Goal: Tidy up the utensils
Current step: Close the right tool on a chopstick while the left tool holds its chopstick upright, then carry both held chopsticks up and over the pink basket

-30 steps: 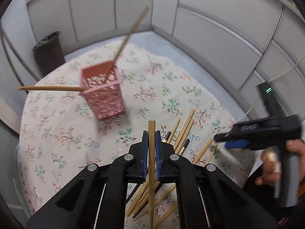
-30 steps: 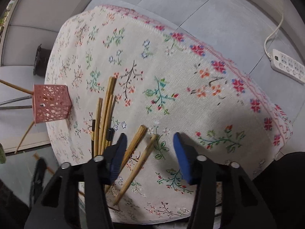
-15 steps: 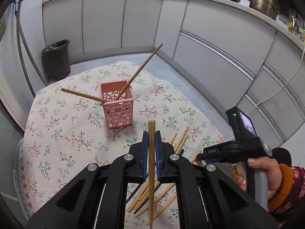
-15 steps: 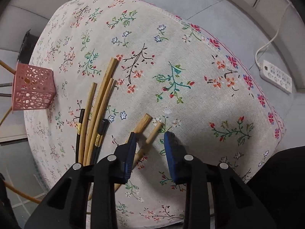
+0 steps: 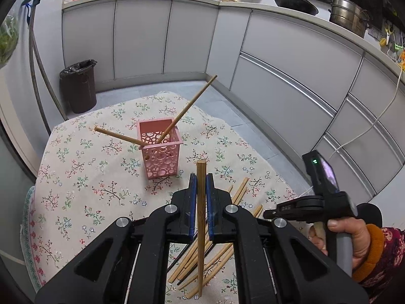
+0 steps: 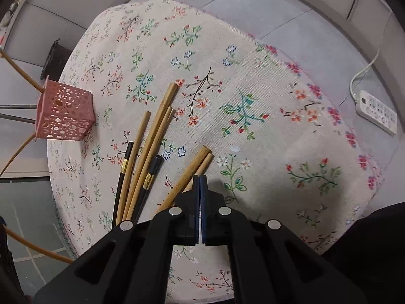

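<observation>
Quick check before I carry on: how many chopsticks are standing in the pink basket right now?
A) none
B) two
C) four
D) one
B: in the left wrist view the pink basket holds two wooden chopsticks, one leaning up to the right and one poking out to the left, while the left gripper grips a third chopstick that is not yet in it.

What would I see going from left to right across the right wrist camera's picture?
pink basket → pile of loose chopsticks → right gripper, jaws closed → white power strip on the floor.
</observation>
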The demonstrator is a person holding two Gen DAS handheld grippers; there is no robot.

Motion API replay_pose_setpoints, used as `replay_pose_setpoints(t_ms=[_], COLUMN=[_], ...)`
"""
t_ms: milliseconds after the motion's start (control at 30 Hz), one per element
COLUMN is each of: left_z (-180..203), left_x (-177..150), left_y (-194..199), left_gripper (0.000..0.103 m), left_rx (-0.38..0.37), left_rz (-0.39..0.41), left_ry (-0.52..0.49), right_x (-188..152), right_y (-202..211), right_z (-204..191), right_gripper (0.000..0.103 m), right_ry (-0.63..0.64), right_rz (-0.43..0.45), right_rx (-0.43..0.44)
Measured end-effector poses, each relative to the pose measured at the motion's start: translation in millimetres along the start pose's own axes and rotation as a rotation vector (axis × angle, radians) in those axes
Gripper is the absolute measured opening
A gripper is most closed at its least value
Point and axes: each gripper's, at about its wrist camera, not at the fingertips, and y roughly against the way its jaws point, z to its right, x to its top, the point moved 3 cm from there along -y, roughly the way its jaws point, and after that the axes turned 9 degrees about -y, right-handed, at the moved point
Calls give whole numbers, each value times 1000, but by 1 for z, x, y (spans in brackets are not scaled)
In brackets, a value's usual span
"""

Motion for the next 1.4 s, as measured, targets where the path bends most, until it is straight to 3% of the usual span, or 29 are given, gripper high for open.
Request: replay_pose_setpoints(t_ms=[200,400,767,933,1100,1400], left_z=[2,-4,-11,-10,-12,-11], left_x=[2,3,6,7,6,4], left_y=[5,13,24,28,31,43], left_gripper=[6,6,6,6,6,6], left_rx=[-7,-23,-39,-38,-36,9], left_rz=[17,42,77,89,92,112], left_ry=[-5,12,29,24,33,64], right_x=[5,4,16,13,7,-9], right_y=[-11,-15,-31,-32,-24,47], right_z=[0,-4,-17,-24,-16,-14], right_gripper=[10,10,14,15,6,5], right_ry=[-56,-80,-77,-52,-34,153], right_rz=[-88,-81,-107,-73,-17,163], right_rx=[13,-4,-129,-160,-90,79])
